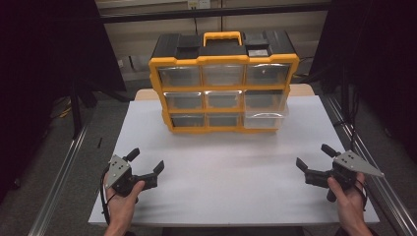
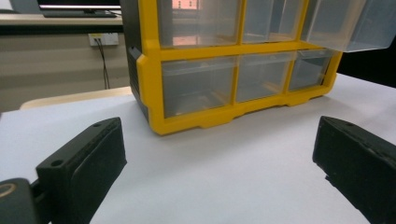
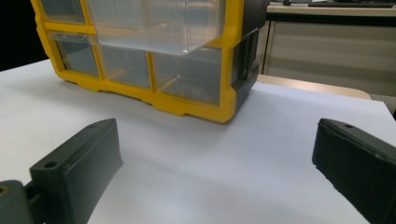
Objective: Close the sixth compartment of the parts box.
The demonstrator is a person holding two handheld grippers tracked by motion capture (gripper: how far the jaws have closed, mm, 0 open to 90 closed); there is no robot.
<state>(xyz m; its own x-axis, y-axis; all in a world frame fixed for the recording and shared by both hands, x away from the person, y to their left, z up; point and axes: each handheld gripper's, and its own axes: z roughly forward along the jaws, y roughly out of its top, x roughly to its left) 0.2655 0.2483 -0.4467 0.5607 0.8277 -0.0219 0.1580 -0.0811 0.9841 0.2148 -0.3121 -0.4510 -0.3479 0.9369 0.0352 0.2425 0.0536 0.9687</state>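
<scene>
Nearest, both hands are resting low at the worktop's (image 1: 231, 162) front edge: the left hand-held gripper (image 1: 146, 166) and the right hand-held gripper (image 1: 314, 158) are both gaping wide and gripping nothing, likely parked clear before any reach. Farther back, a yellow-and-black drawer organiser (image 1: 223, 81) is standing upright mid-worktop, facing the person. Its lower-right clear drawer (image 1: 264, 120) is sticking out. Drawer contents are proving hard to make out through the hazy plastic.

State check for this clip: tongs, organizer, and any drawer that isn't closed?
Left tongs: open, empty, over the white sheet.
Right tongs: open, empty.
Drawer organizer: upright at the sheet's far side.
Middle-row right drawer: pulled partly out.
Other drawers: appear closed.
Carry handle: folded down.
</scene>
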